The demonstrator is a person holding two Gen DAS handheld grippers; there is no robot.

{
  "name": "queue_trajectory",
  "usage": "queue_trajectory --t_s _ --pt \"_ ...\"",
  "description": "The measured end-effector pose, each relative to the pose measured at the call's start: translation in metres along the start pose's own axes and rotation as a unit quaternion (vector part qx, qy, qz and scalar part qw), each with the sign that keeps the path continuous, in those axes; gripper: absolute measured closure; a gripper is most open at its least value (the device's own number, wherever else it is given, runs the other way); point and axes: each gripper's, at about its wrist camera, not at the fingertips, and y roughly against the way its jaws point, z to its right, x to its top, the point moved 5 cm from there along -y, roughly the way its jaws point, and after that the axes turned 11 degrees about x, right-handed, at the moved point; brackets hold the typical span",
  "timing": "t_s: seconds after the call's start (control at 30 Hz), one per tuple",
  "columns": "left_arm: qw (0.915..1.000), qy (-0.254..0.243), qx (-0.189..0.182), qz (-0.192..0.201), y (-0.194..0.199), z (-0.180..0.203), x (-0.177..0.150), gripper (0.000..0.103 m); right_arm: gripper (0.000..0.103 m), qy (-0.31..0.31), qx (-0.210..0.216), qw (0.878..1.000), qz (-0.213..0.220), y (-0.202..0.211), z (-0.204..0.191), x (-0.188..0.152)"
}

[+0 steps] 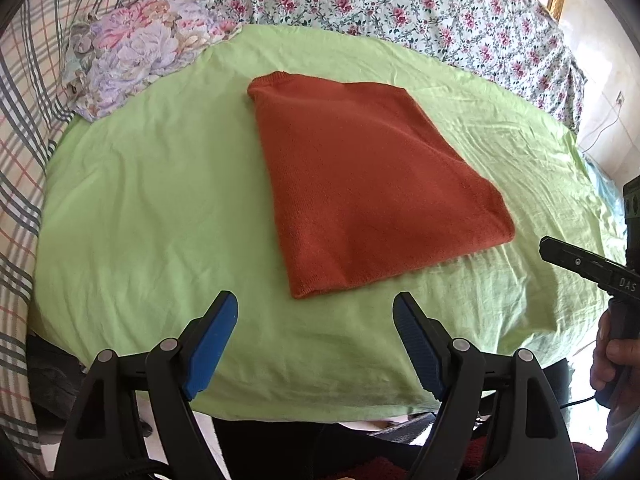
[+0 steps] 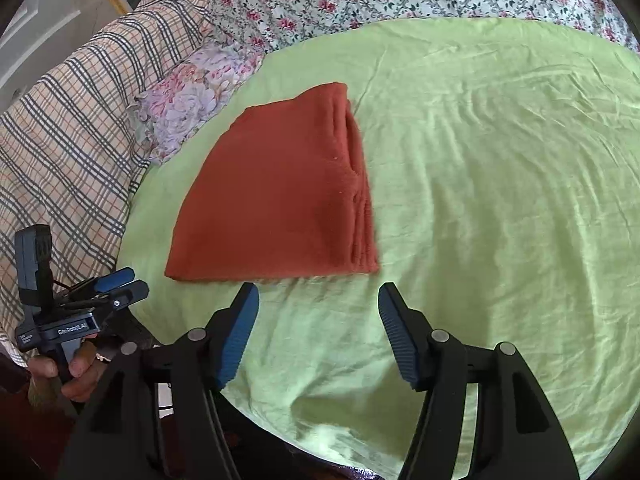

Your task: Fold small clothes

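Here, the left gripper [image 1: 315, 312] is hovering with its blue pads spread wide and holding nothing, and the right gripper [image 2: 318, 304] is doing the same. Just ahead of both, the rust-red knit garment [image 1: 360, 184] is lying folded into a flat packet on the green sheet [image 1: 160, 200]. It is looking soft, light and floppy, likely sagging unless pinched through all the stacked layers at the near corners. Off to the side, "GenRobot.AI" is showing on the left gripper's body in the right view, and "DAS" on the right gripper's finger in the left view.
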Motion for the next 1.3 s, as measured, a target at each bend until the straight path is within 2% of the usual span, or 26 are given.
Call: queue_trajectory --t_s 0.07,0.23,0.57,0.8,1.07,1.3 --pt "1.0 0.001 0.004 0.004 0.002 0.001 0.0 0.021 0.035 0.004 0.002 1.0 -0.006 -0.005 -0.003 0.002" --pt "0.9998 0.0 0.019 0.008 0.003 0.0 0.002 0.021 0.034 0.02 0.012 0.999 -0.025 -0.018 -0.013 0.008" --pt "0.9994 0.013 0.028 0.012 -0.001 -0.007 0.006 0.019 0.027 0.066 -0.003 0.997 -0.038 -0.025 -0.027 0.016" --pt "0.9995 0.023 0.023 0.004 -0.01 -0.003 0.022 0.018 0.027 0.069 0.001 0.997 -0.028 -0.032 -0.024 0.033" --pt "0.9983 -0.002 0.057 -0.008 -0.017 0.008 0.022 0.016 0.023 0.075 0.001 0.996 -0.04 -0.041 -0.022 0.038" --pt "0.9987 0.003 0.05 -0.014 -0.023 0.007 0.025 0.015 0.02 0.073 -0.003 0.996 -0.043 -0.043 -0.021 0.038"
